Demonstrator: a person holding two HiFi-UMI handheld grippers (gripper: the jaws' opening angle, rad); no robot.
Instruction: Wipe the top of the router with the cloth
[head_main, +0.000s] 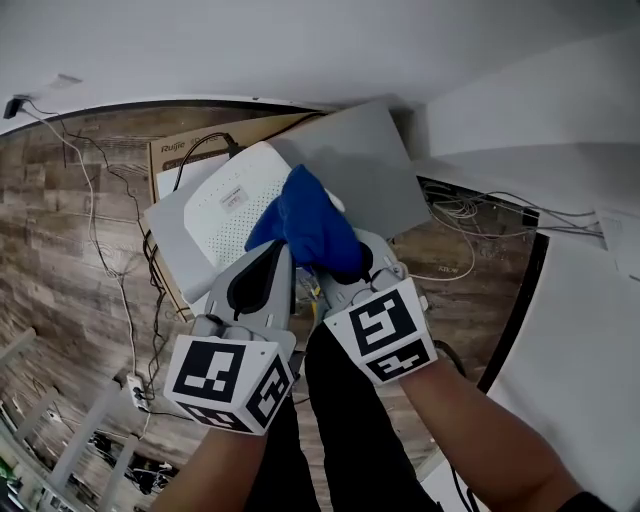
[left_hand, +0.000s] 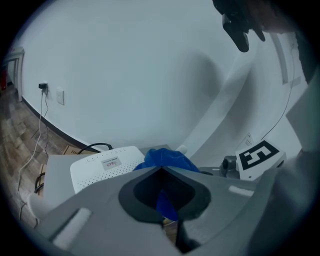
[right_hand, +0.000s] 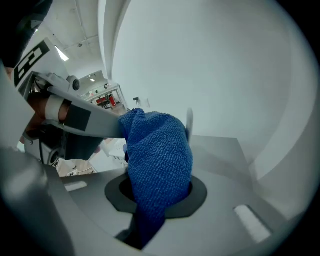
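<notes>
Two hand-held grippers work over one white, perforated plastic router (head_main: 222, 215). The router lies on a flat grey panel (head_main: 375, 165) that sits over one brown cardboard box (head_main: 178, 158) on the wood-pattern floor (head_main: 60, 250).

The right gripper (head_main: 347, 263) is clamped on the one blue, knobbly-textured cloth (head_main: 312, 225). In the right gripper view the fabric fills the gap between its two jaws and bulges out past their tips. The cloth is bunched into a lump over the router's right end, where the router meets the grey panel. I cannot tell whether it presses on the casing.

The left gripper (left_hand: 160, 171) has its two jaws closed together, tips meeting right at the near edge of the cloth. A sliver of blue shows through the oval gap behind the tips. The two grippers lie side by side, almost touching, each carrying one marker cube, left (head_main: 232, 378) and right (head_main: 385, 330). Several thin cables (head_main: 95, 215) trail across the floor.
</notes>
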